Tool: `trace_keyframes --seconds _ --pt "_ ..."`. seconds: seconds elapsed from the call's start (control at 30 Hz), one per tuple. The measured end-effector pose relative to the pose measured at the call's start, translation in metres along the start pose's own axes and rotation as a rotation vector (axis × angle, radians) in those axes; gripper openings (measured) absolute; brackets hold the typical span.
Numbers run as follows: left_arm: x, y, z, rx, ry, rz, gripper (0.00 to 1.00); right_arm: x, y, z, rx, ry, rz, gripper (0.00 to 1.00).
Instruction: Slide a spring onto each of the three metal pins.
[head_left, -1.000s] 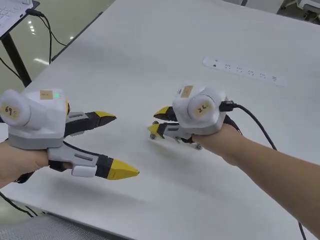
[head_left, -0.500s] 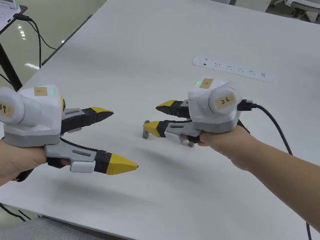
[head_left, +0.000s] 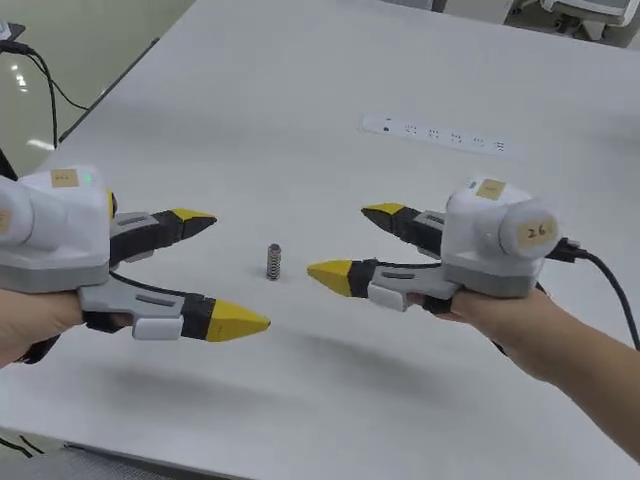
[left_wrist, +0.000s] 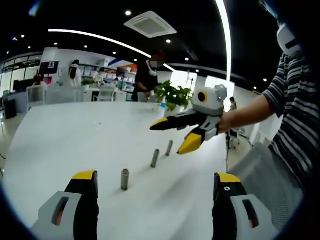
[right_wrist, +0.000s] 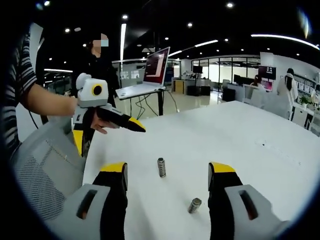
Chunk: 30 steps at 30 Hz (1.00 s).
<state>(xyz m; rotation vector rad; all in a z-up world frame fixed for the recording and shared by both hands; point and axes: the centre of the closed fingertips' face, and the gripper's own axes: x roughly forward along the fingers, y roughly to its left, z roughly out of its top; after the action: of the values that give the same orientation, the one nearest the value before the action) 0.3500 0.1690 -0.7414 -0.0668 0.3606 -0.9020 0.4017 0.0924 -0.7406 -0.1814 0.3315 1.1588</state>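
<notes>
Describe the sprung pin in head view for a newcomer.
On the white table, look between the left hand-held gripper and the right hand-held gripper. The small grey spring-wrapped pin stands upright there, unlike the flat white power strip beyond.

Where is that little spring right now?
In the head view the spring stands upright on the white table, between the left gripper and the right gripper, nearest the right one's lower yellow tip.

Three grey spring-clad pins (left_wrist: 155, 158), standing spaced in a line
</notes>
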Motion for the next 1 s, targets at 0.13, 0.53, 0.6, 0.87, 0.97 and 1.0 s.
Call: trace_keyframes --seconds 0.13,0.53,0.6,0.87,0.97,1.0 --pt "0.002 -0.002 0.003 0.009 0.002 0.001 0.92 -0.02 -0.003 -0.006 0.015 -0.016 -0.032 0.71" --pt "0.012 -0.013 0.011 0.028 0.012 -0.016 0.91 -0.076 -0.018 -0.024 0.086 -0.064 -0.142 0.83" --pt "0.012 -0.013 0.011 0.033 0.013 -0.012 0.91 -0.086 -0.02 -0.029 0.096 -0.061 -0.156 0.86" --pt "0.007 -0.013 0.01 0.03 0.015 0.005 0.92 -0.115 -0.025 -0.05 0.147 -0.063 -0.22 0.9" --pt "0.003 -0.01 0.007 0.03 0.021 0.016 0.92 -0.124 -0.025 -0.061 0.162 -0.044 -0.239 0.92" --pt "0.001 -0.009 0.007 0.026 0.02 0.02 0.92 -0.127 -0.027 -0.067 0.161 -0.031 -0.251 0.92"
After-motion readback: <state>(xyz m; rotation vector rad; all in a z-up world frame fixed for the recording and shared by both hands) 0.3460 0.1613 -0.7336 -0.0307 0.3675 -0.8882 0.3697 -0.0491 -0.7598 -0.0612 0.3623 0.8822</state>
